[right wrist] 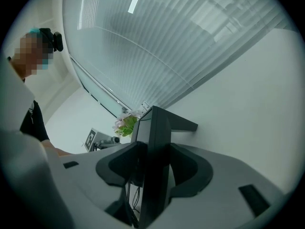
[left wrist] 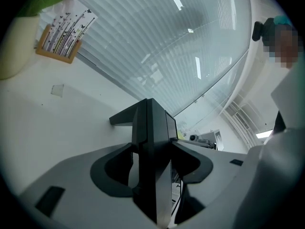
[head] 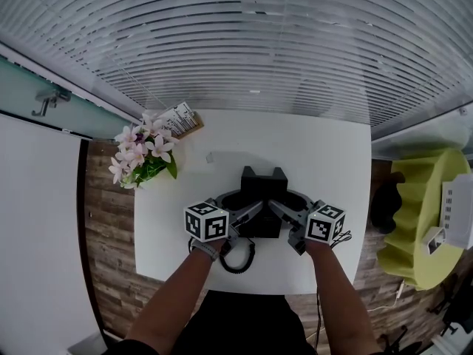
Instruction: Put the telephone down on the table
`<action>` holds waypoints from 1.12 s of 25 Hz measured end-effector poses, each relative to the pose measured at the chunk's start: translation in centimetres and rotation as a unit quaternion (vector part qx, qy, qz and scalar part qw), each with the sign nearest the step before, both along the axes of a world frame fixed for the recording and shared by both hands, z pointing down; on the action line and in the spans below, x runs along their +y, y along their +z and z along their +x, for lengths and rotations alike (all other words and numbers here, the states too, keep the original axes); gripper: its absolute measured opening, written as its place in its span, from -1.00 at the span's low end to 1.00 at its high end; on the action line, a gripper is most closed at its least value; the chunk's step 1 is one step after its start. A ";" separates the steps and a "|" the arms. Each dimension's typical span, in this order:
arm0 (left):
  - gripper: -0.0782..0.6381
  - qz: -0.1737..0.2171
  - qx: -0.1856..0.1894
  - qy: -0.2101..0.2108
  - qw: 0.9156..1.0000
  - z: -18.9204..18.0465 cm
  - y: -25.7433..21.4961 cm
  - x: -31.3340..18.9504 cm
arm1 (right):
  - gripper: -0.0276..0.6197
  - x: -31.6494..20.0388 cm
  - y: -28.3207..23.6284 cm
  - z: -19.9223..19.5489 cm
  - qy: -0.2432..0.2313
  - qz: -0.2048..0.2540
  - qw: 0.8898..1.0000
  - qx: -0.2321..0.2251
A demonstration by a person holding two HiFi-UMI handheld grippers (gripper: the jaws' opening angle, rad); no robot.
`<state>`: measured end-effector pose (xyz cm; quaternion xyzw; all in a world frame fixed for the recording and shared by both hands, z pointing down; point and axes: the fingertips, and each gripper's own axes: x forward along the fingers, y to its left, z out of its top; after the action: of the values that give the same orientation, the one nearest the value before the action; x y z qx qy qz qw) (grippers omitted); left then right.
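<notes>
Fingers (left wrist: 109, 175) of my left gripper (head: 251, 211) clamped the telephone (head: 263, 183) on its left side, and my right gripper (head: 277, 209) clamped its right. Forearms (head: 174, 294) reached forward, grippers angled inward and slightly down. The telephone was over the mid worktop (head: 325, 154); couldn't tell if it touched.

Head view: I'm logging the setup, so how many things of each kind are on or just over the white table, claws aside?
Telephone: 1
Flower bunch: 1
Card stand: 1
Small clear piece: 1
Total: 4
</notes>
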<state>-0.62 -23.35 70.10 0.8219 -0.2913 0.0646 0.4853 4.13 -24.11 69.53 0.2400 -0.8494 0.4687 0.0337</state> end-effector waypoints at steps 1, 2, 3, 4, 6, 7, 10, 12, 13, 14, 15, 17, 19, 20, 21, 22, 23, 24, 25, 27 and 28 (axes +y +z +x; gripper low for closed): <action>-0.08 0.002 0.001 0.001 1.000 0.0 -0.2 -0.1 | -0.23 0.0 0.0 0.0 0.001 -0.002 1.000 -0.004; -0.08 0.002 0.002 0.002 1.000 0.0 -0.3 -0.2 | -0.23 0.0 0.1 0.0 0.001 -0.004 1.000 -0.007; -0.08 0.001 0.003 0.003 1.000 0.0 -0.3 -0.2 | -0.23 0.0 0.1 0.0 0.001 -0.006 1.000 -0.010; -0.08 -0.001 0.005 0.005 1.000 0.0 -0.2 -0.1 | -0.23 0.0 0.1 0.0 0.000 -0.007 1.000 -0.013; -0.08 -0.005 0.006 0.009 1.000 0.0 0.0 0.0 | -0.23 0.0 0.0 0.0 -0.003 -0.006 1.000 -0.015; -0.08 -0.005 0.005 0.011 1.000 0.1 0.0 0.0 | -0.23 0.0 0.0 -0.1 -0.005 -0.004 1.000 -0.014; -0.08 -0.001 -0.003 0.015 1.000 0.1 0.0 0.0 | -0.22 -0.1 -0.1 -0.2 -0.013 0.002 1.000 -0.003; -0.07 0.016 -0.021 0.016 1.000 -0.1 -0.1 -0.1 | -0.19 -0.3 -0.1 -0.1 -0.013 0.005 1.000 0.010; -0.06 0.028 -0.034 0.016 0.999 -0.3 -0.1 -0.2 | -0.18 -0.4 -0.2 0.0 -0.010 0.006 1.000 0.016; -0.06 0.038 -0.046 0.016 0.998 -0.6 -0.2 -0.3 | -0.18 -0.6 -0.3 0.2 -0.005 0.009 1.000 0.021; -0.05 0.048 -0.057 0.014 0.997 -0.9 -0.4 -0.6 | -0.16 -0.8 -0.5 0.5 0.000 0.012 1.000 0.026; -0.01 0.063 -0.075 0.011 0.995 -1.4 -0.9 -1.1 | -0.13 -1.2 -0.7 1.1 0.010 0.019 0.999 0.041; 0.01 0.078 -0.091 0.010 0.993 -1.9 -1.6 -1.4 | -0.11 -1.5 -1.0 1.7 0.017 0.031 0.998 0.059; 0.01 0.086 -0.098 0.010 0.991 -2.2 -2.0 -1.6 | -0.10 -1.5 -1.3 2.0 0.020 0.038 0.997 0.068; 0.01 0.094 -0.104 0.009 0.990 -2.4 -2.4 -1.7 | -0.10 -1.6 -1.6 2.2 0.022 0.045 0.996 0.076; 0.01 0.102 -0.110 0.008 0.989 -2.6 -2.9 -1.8 | -0.10 -1.6 -1.9 2.4 0.023 0.052 0.995 0.083; 0.01 0.109 -0.114 0.007 0.987 -2.8 -3.5 -1.8 | -0.10 -1.6 -2.3 2.6 0.024 0.060 0.994 0.090; 0.01 0.117 -0.118 0.007 0.986 -2.9 -4.0 -1.8 | -0.10 -1.6 -2.8 2.7 0.026 0.070 0.992 0.098; 0.01 0.124 -0.121 0.007 0.985 -3.0 -4.6 -1.8 | -0.10 -1.5 -3.3 2.8 0.027 0.081 0.991 0.106; 0.01 0.141 -0.127 0.010 0.982 -3.1 -5.9 -1.6 | -0.10 -1.4 -4.6 2.7 0.028 0.107 0.986 0.123; 0.01 0.150 -0.130 0.011 0.980 -3.1 -6.7 -1.5 | -0.11 -1.2 -5.3 2.6 0.025 0.120 0.984 0.129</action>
<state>-3.75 -24.90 63.41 0.8730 -0.3492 0.1322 0.3138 6.75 -25.29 64.22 0.3223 -0.8819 0.3286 0.1024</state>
